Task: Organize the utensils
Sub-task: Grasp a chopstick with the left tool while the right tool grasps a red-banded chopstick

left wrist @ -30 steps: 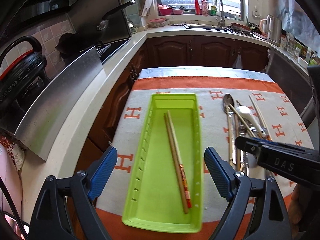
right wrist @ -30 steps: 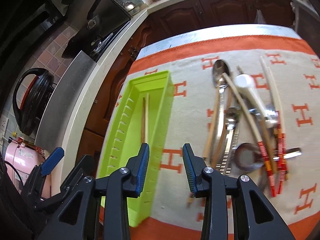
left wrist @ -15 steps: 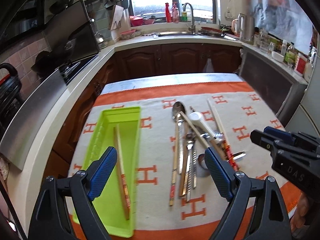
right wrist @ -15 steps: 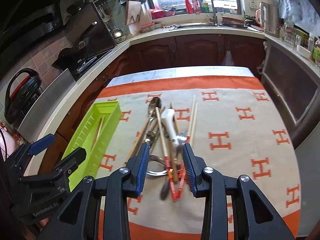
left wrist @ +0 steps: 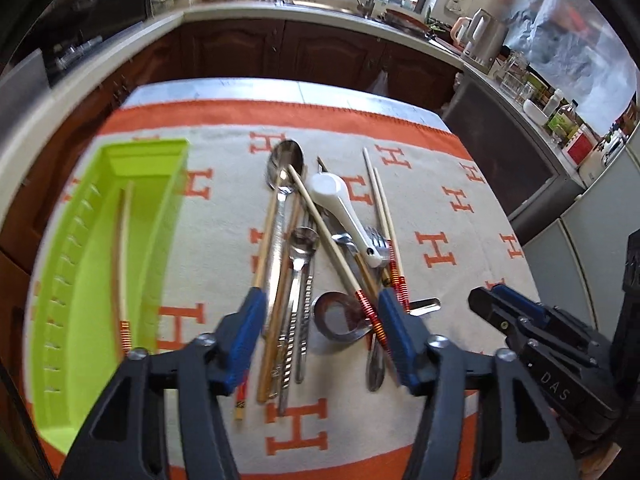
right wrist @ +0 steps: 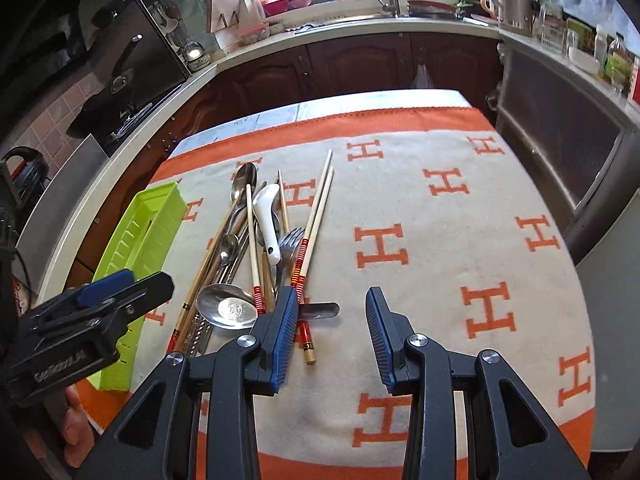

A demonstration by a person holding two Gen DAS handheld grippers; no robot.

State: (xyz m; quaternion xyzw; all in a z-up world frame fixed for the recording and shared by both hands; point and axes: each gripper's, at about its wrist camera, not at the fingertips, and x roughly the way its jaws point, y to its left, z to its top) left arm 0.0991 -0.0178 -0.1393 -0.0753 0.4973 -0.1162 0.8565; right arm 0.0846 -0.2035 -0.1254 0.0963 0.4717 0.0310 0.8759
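1. Left wrist view: the left gripper (left wrist: 320,332) hangs over the near end of the pile of utensils (left wrist: 320,264). Its jaws have just been closing, yet the blue pads (left wrist: 246,334) still stand apart and press on nothing. Handles of spoons and chopsticks lie below the gap between them, on the cloth.
2. Right wrist view: the right gripper (right wrist: 332,336) has its jaws partly apart and empty. Its left pad (right wrist: 284,332) sits over the red ends of a pair of chopsticks (right wrist: 316,220); its right pad is above bare cloth (right wrist: 440,280).
3. Seen from each camera, the other gripper shows at the picture's edge, so the two are side by side, the left one nearer the tray.
4. In the pile, a white spoon (left wrist: 344,212) lies across metal spoons and a fork (right wrist: 290,240), and a big ladle-like spoon (right wrist: 228,306) rests bowl-up at the near end. Several chopsticks run lengthwise through the heap, some crossing it at a slant.
5. Left of the pile, apart from it, sits the green tray (left wrist: 92,320), near the table's left edge. One pair of chopsticks (left wrist: 122,256) already lies in it lengthwise.
6. All of it rests on a cream and orange cloth patterned with letters, with kitchen counters (right wrist: 360,28) around the table.
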